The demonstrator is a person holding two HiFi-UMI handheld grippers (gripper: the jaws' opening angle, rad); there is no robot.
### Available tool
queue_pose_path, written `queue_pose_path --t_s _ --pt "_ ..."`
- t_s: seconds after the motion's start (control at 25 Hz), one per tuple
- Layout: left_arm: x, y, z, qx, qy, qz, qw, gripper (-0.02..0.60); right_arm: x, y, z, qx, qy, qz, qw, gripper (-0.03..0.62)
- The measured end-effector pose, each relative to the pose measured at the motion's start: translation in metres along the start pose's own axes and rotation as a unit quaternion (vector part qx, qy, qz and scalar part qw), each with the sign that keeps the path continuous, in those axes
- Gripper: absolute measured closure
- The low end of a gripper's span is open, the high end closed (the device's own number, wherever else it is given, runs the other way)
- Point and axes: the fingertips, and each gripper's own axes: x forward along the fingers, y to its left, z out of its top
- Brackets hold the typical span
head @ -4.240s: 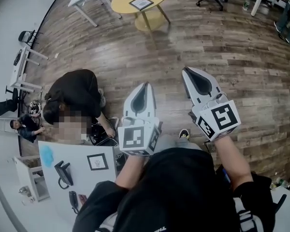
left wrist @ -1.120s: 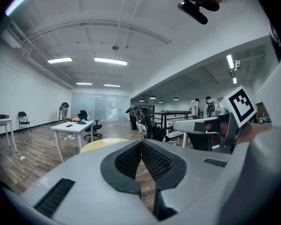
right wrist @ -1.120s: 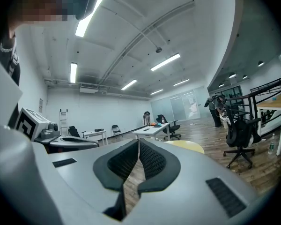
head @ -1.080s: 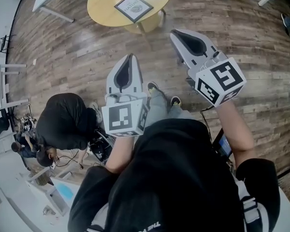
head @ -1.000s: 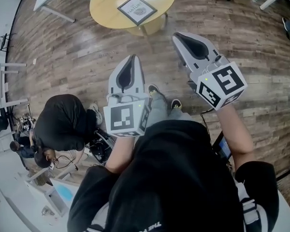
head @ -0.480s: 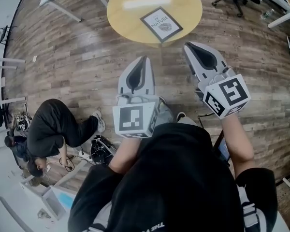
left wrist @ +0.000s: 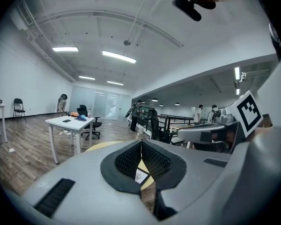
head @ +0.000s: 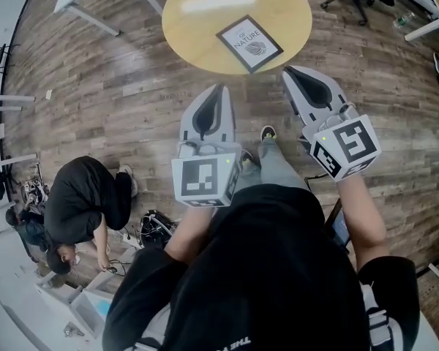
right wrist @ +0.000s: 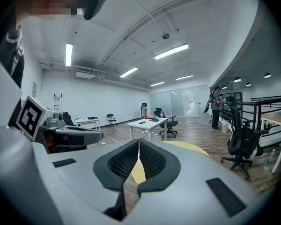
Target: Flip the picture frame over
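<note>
The picture frame [head: 249, 43] lay print-side up, untouched, on the round yellow table [head: 186, 31]. Short of that table, the left gripper [head: 219, 92] and right gripper [head: 293, 73] had jaws pressed together, empty. The whole flip was not yet done.

We look over a large room with a brown wood-plank floor [head: 110, 86], white walls [left wrist: 14, 74] and strip lights [left wrist: 118, 56] on the ceiling [left wrist: 84, 13]. A round yellow table [head: 197, 28] stands close ahead of us, a white desk [left wrist: 70, 123] and black office chairs [right wrist: 241, 146] farther off, glass partitions [left wrist: 100, 107] at the far end.
</note>
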Motion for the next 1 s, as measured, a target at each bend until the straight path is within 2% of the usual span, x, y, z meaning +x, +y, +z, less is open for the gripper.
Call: queue_pose_path --t_s 0.16,0.32,0.72,1.0 --pt "0.026 0.000 0.006 0.004 -0.004 -0.002 1.0000 0.558 0.014 -0.023 0.006 -0.021 -0.013 -0.001 1.000 0.573" --pt "0.067 0.005 0.014 0.009 -0.002 0.002 1.0000 0.558 0.039 -0.047 0.015 -0.036 -0.019 0.035 0.999 0.574" --pt "0.168 0.001 0.033 0.040 0.002 0.016 0.9991 0.558 0.089 -0.149 0.025 -0.099 -0.010 0.078 0.992 0.574" --pt "0.193 0.008 0.017 0.039 0.020 0.052 0.9977 0.558 0.112 -0.166 -0.024 -0.142 0.030 0.134 0.980 0.572"
